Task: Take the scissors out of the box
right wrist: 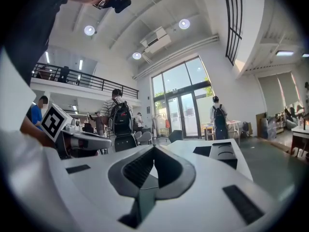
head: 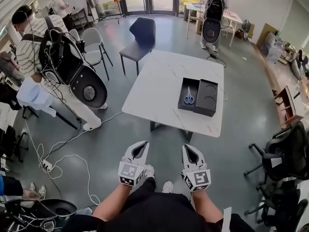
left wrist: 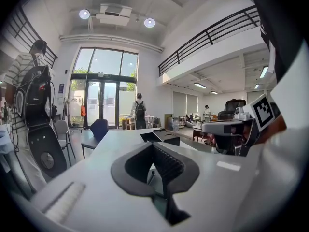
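Blue-handled scissors (head: pixel 189 97) lie inside an open black box (head: pixel 181 99) on the right part of the white table (head: pixel 157 86). The box's black lid (head: pixel 208 97) rests right beside it. Both grippers hang well short of the table's near edge, close to my body. My left gripper (head: pixel 143 144) has its jaws closed together and holds nothing; my right gripper (head: pixel 186 147) is likewise shut and empty. From the left gripper view the box (left wrist: pixel 161 136) shows low and far off past the shut tips (left wrist: pixel 154 145). The right gripper view shows the lid (right wrist: pixel 226 152) beyond its shut tips (right wrist: pixel 154 147).
A black chair (head: pixel 141 36) stands at the table's far side and a grey chair (head: pixel 94 41) to its left. A person in a striped top with a backpack rig (head: pixel 58 57) stands at left. Cables (head: pixel 67 153) trail over the floor. An office chair (head: pixel 287 153) is at right.
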